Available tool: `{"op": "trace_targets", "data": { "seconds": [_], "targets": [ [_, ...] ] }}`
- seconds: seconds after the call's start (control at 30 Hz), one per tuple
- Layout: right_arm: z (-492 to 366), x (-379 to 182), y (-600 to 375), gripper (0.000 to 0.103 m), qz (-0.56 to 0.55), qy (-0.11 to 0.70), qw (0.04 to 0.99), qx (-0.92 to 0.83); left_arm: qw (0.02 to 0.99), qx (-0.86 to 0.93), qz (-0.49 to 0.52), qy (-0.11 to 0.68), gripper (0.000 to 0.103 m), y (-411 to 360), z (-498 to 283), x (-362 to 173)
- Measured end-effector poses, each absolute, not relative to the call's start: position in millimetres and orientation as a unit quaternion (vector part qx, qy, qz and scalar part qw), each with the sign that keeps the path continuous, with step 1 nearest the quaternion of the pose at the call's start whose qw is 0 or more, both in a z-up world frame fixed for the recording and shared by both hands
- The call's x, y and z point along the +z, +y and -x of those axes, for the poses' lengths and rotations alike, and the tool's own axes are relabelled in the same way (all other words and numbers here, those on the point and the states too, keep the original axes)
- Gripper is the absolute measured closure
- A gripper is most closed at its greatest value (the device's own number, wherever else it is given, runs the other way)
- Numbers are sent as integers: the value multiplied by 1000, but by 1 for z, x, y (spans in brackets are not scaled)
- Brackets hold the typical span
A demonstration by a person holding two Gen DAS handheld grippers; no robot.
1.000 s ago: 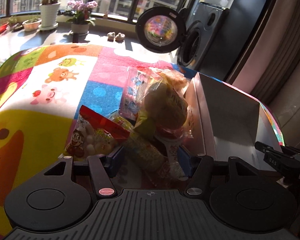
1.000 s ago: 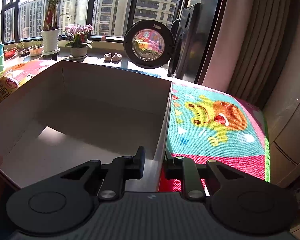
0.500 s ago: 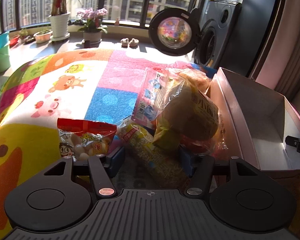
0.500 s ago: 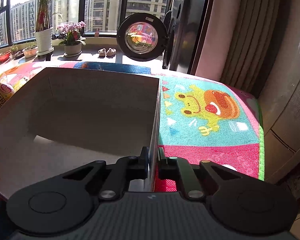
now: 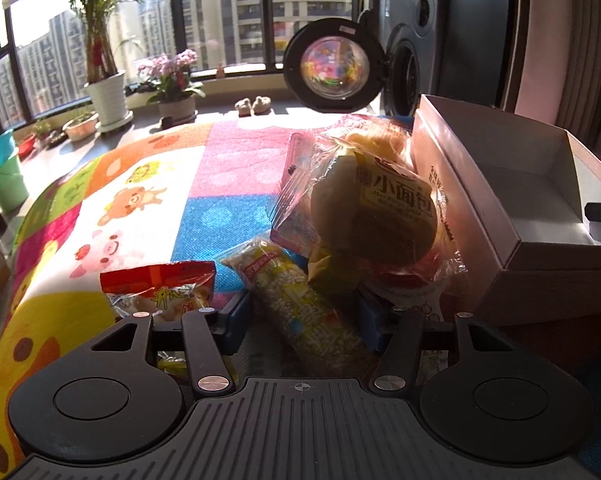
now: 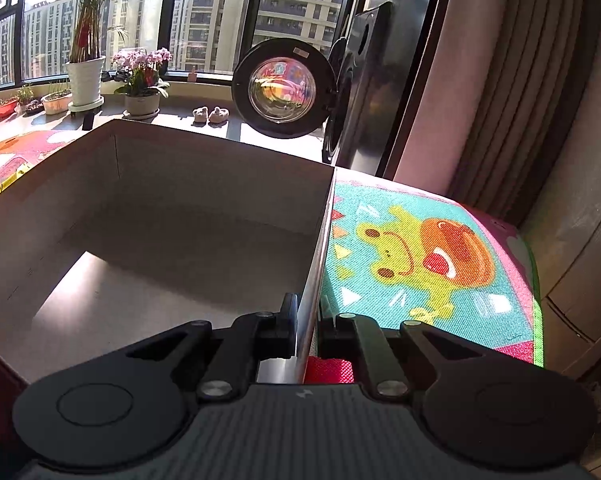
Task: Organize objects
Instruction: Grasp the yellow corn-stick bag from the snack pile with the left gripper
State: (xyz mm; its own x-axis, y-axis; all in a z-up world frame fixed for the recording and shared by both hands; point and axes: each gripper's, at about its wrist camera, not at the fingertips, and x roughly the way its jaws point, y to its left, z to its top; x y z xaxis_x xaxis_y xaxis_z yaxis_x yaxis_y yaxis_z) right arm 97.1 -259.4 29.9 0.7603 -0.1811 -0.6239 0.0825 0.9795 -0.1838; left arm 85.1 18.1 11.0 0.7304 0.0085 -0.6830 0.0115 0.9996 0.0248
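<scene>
both cams ride the grippers, angled down and forward toward the windows. left wrist view sits low and close over the snack packets (image 5: 300, 304) on the play mat (image 5: 148, 200), cardboard box (image 5: 496, 216) at its right. right wrist view sits hard against that box's right wall (image 6: 316, 264), looking into it. shared: box, washer door (image 5: 332, 66), flower pots (image 6: 142, 104).
</scene>
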Motion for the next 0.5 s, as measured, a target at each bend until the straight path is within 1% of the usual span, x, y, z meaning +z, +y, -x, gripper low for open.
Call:
{"op": "trace_targets", "data": {
  "seconds": [0.07, 0.17, 0.33, 0.5],
  "targets": [
    [-97, 30, -260, 95, 77, 339, 935, -68, 926, -12, -5, 376, 44, 26, -86, 12],
    [-97, 30, -260, 95, 85, 340, 934, -69, 925, -11, -6, 379, 48, 28, -84, 14],
    [-91, 31, -272, 95, 79, 343, 933, -79, 932, -3, -6, 363, 61, 33, -76, 12],
    [-84, 31, -278, 95, 83, 343, 932, -83, 928, -2, -4, 373, 61, 42, -83, 15]
  ]
}}
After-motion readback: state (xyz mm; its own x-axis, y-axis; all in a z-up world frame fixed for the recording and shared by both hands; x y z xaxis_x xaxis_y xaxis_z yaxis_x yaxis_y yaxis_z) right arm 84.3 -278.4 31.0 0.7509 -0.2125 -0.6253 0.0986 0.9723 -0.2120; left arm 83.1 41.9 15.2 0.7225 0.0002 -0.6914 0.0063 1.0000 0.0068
